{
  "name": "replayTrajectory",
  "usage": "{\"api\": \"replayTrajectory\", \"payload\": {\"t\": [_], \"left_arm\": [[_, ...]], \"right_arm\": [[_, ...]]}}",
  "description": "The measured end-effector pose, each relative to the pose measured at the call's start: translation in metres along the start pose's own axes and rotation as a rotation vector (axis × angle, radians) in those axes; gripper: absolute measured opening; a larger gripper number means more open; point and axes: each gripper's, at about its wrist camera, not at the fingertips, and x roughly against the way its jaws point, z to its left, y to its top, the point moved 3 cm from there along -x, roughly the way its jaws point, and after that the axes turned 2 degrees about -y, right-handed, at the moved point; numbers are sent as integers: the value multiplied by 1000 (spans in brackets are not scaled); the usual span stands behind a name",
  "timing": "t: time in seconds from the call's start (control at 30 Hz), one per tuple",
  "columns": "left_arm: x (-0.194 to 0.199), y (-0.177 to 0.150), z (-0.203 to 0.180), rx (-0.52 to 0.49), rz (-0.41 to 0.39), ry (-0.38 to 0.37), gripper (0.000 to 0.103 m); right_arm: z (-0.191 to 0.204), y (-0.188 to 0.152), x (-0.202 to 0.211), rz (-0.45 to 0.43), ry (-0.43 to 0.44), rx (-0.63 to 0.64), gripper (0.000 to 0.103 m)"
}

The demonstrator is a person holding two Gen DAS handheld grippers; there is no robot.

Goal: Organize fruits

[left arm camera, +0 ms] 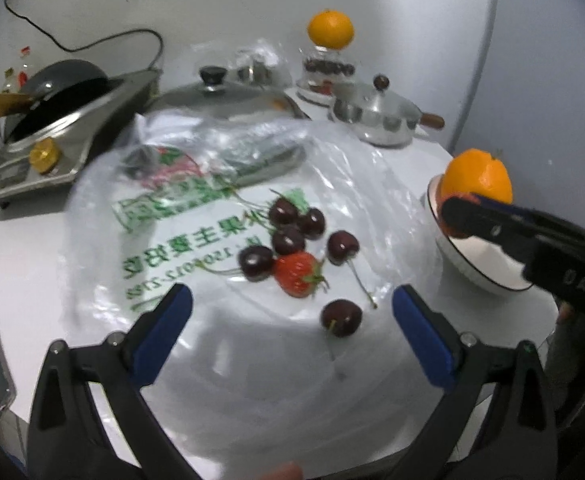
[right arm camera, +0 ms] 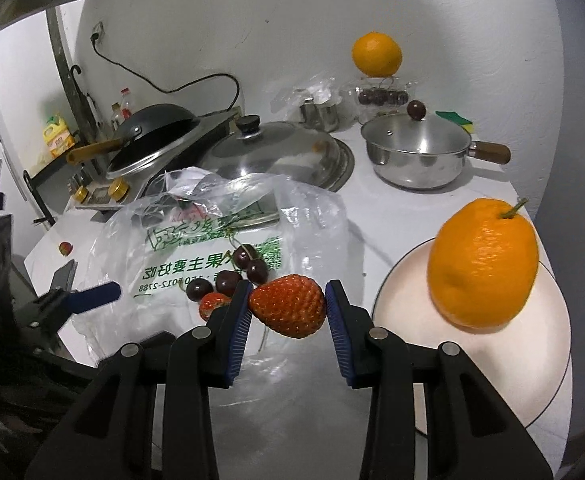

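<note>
A white countertop [left arm camera: 20, 248] runs back to a pale wall, with a clear plastic bag [left arm camera: 180, 208] printed in green lettering spread flat across its middle.

Three strawberries show. One [right arm camera: 288, 306] is clamped between the blue pads of the right gripper [right arm camera: 288, 312], held up off the counter beside the plate. A second [left arm camera: 297, 274] lies on the bag, touching a cherry, and a third small one [right arm camera: 65, 248] sits alone near the counter's left edge. Six dark cherries [left arm camera: 288, 240] lie loose on the bag: five bunched beside the strawberry and one [left arm camera: 341, 317] apart, nearer the left gripper [left arm camera: 292, 312], which hangs above the bag with its jaws spread wide and nothing between them.

Two oranges are visible. One [right arm camera: 484, 262], stem still on, sits on the white black-rimmed plate [right arm camera: 492, 380] at the right edge of the counter. The other [right arm camera: 377, 54] is perched on top of a clear container of cherries [right arm camera: 380, 96] at the back.

Behind the bag lie a domed glass lid with a black knob [right arm camera: 276, 152] and a steel saucepan with a wooden handle [right arm camera: 416, 156]; a dark round thing on its lid could be a knob or a cherry. To the left a black wok [right arm camera: 152, 128] sits tilted on a cooker [left arm camera: 52, 148] with brass dials, a black cable [right arm camera: 164, 84] running up the wall.

From the left wrist view, the right gripper crosses in front of the plate and hides its strawberry almost entirely. The bag's far end is crumpled and blurred, so what lies under it cannot be made out.
</note>
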Motion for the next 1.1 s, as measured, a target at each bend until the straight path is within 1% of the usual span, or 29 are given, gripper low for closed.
{"api": "replayTrajectory", "payload": {"t": [0.07,0.23,0.3,0.37,0.5,0.57,0.73,0.77,0.8,0.93,1.1], "left_arm": [[-10,-2,-5,-5,30,-6,89],[-27,-5,-13,-16,73,-8,88],[-33,-7,-15,-17,91,-6,80],[-38,-8,-17,-21,107,-2,77],[-45,-11,-21,-30,132,6,66],[-48,-13,-22,-33,145,-1,62],[-52,-15,-26,-40,160,-12,59],[-51,-15,-26,-42,159,-12,57],[-51,-15,-26,-42,158,-14,52],[-50,-16,-29,-48,158,-29,46],[-48,-16,-31,-42,161,-57,35]], "right_arm": [[-3,-1,1,0,-3,0,39],[-13,-3,-1,3,-7,-6,39],[-16,-4,-2,6,-5,-11,39],[-18,-5,-2,7,-1,-12,39],[-20,-7,-2,9,4,-16,39],[-21,-7,-2,8,4,-18,39],[-23,-8,-1,7,3,-21,39],[-24,-8,-1,7,3,-21,39],[-24,-8,0,7,3,-21,39],[-24,-8,0,5,2,-19,39],[-24,-8,1,4,-1,-16,39]]}}
